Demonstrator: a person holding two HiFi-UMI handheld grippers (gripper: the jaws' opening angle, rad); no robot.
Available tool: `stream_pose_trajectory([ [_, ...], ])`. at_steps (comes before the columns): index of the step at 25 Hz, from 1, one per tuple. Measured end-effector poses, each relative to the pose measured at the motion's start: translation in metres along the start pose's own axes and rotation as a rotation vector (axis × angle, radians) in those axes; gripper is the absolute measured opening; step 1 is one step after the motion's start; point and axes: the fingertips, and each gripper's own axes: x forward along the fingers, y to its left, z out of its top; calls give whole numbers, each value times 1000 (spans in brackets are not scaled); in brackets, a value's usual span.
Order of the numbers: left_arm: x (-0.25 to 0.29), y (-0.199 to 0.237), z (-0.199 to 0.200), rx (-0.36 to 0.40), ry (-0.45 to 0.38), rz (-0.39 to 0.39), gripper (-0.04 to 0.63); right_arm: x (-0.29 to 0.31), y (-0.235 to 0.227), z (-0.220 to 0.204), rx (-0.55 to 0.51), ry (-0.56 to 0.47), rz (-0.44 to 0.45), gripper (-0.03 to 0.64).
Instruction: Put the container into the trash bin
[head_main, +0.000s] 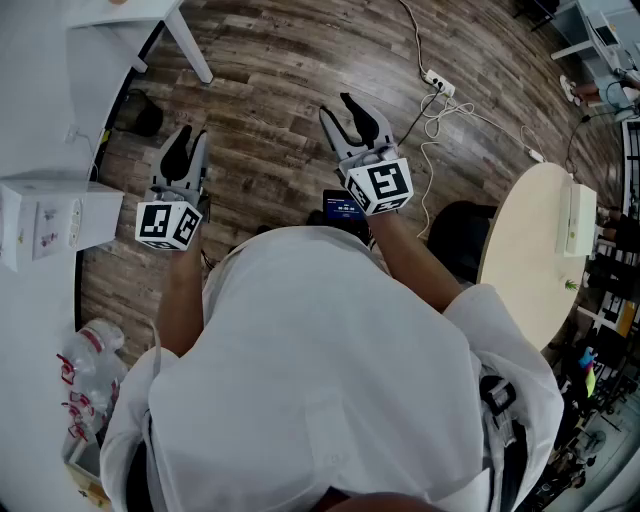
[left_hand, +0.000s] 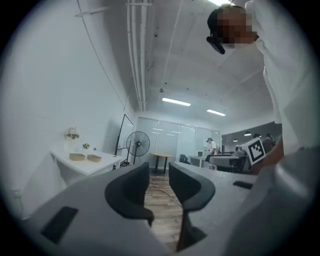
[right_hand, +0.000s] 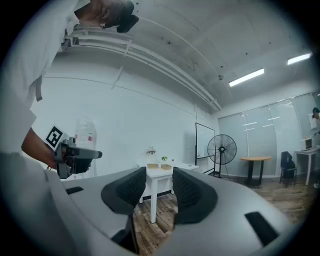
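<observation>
Brown wood-plank floor (head_main: 280, 90) below, curved white table (head_main: 40, 120) at the left. On that table's near end sit clear plastic bottles with red labels (head_main: 88, 352), well apart from both grippers; a white rectangular box (head_main: 50, 218) rests farther along it. Just off the table's edge the left gripper (head_main: 190, 140) hovers level, jaws narrowly apart, nothing between. Farther out, the right gripper (head_main: 345, 115) gapes wide, empty too.

No lettering is legible: the print on the white box (head_main: 45, 225), the bottle labels (head_main: 72, 372) and the small screen (head_main: 343, 208) are too small.
</observation>
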Motion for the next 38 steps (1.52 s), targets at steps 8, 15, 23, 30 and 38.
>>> stream_pose_trajectory([
  [8,20,-28,8,-4,-9,-19,123,-13,-18,5,28,-33,30,187],
  [15,30,-38,15,21,-10,-22,123,-13,-21,12,115,-69,125,184],
  [23,33,-44,18,7,-13,-10,123,-9,-26,13,72,-84,141,181],
  [30,42,-53,16,26,-6,0,118,-10,-37,7,82,-81,155,172],
  [38,57,-66,12,28,-3,18,112,-15,-71,-1,102,-65,117,152],
])
